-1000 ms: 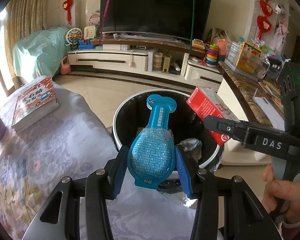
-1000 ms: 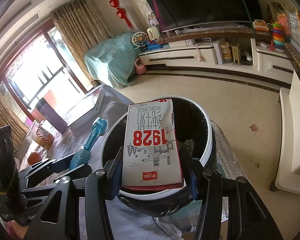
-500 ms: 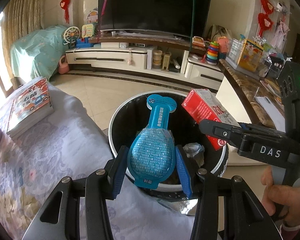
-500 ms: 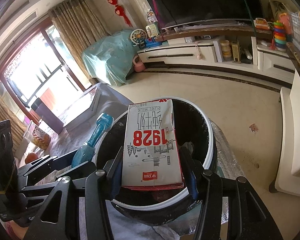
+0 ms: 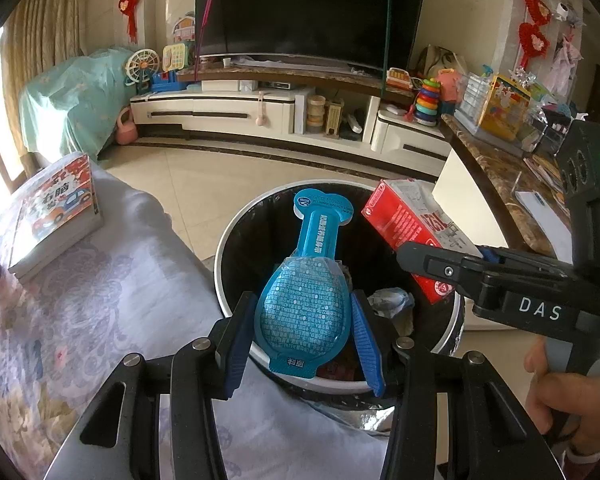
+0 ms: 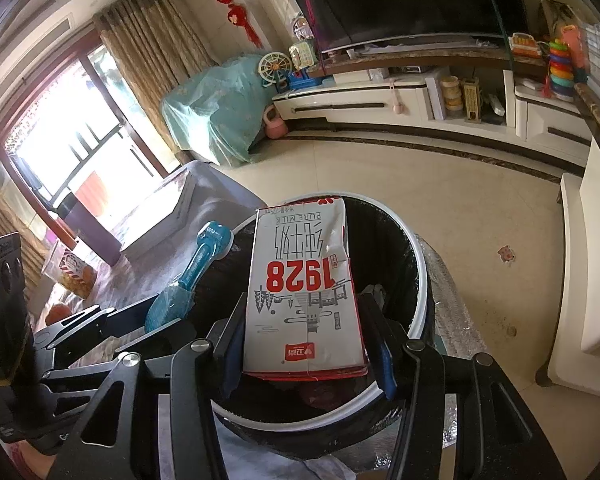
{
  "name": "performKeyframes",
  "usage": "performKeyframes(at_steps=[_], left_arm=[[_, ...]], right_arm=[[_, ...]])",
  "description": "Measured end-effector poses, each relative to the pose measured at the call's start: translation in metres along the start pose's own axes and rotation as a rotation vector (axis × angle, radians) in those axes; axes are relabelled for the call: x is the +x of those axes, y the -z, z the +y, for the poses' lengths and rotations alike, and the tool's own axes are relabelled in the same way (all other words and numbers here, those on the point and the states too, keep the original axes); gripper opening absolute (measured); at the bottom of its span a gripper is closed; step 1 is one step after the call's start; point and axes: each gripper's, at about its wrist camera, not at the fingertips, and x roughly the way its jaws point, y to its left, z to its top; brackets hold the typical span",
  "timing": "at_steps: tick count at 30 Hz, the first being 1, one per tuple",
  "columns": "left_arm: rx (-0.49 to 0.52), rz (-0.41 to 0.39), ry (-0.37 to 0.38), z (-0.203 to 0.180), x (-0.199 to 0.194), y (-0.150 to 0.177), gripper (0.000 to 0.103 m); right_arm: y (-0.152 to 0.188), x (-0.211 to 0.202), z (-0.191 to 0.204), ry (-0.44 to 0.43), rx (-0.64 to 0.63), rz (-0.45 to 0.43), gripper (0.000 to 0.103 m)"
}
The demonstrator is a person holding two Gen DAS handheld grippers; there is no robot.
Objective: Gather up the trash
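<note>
My left gripper is shut on a blue blister pack with a long neck, held over the near rim of a round white-rimmed trash bin lined with a black bag. My right gripper is shut on a white and red milk carton printed "1928", held above the same bin. In the left wrist view the carton and the right gripper's body sit at the right. The blue pack shows left of the carton in the right wrist view. Crumpled trash lies inside the bin.
A table with a pale patterned cloth lies left of the bin, with a stack of books on it. A marble-topped counter crowded with toys stands right. A TV cabinet lines the far wall. A snack bag rests on the table.
The left gripper has shifted forward over the bin with the blue pack, so the bin looms larger and nearer. The right gripper with the carton has stayed almost still.
</note>
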Motion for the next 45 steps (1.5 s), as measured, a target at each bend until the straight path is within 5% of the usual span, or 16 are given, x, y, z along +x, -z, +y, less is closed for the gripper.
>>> performKeyframes(at_steps=[22, 28, 34, 38, 45], left_arm=[[0.001, 0.019, -0.024, -0.002, 0.003, -0.005, 0.049], [-0.032, -0.010, -0.037, 0.001, -0.015, 0.005, 0.059], [-0.075, -0.048, -0.047, 0.008, -0.045, 0.041, 0.069], [-0.126, -0.098, -0.073, 0.011, -0.076, 0.080, 0.080], [-0.209, -0.157, -0.089, 0.017, -0.133, 0.161, 0.081]], right_arm=[[-0.006, -0.004, -0.007, -0.008, 0.045, 0.000, 0.056], [-0.003, -0.021, -0.003, -0.008, 0.055, -0.041, 0.071], [0.016, -0.041, 0.010, -0.019, 0.060, -0.060, 0.089], [0.041, -0.057, 0.026, -0.007, 0.056, -0.078, 0.093], [0.100, -0.087, 0.069, 0.021, -0.018, -0.138, 0.097]])
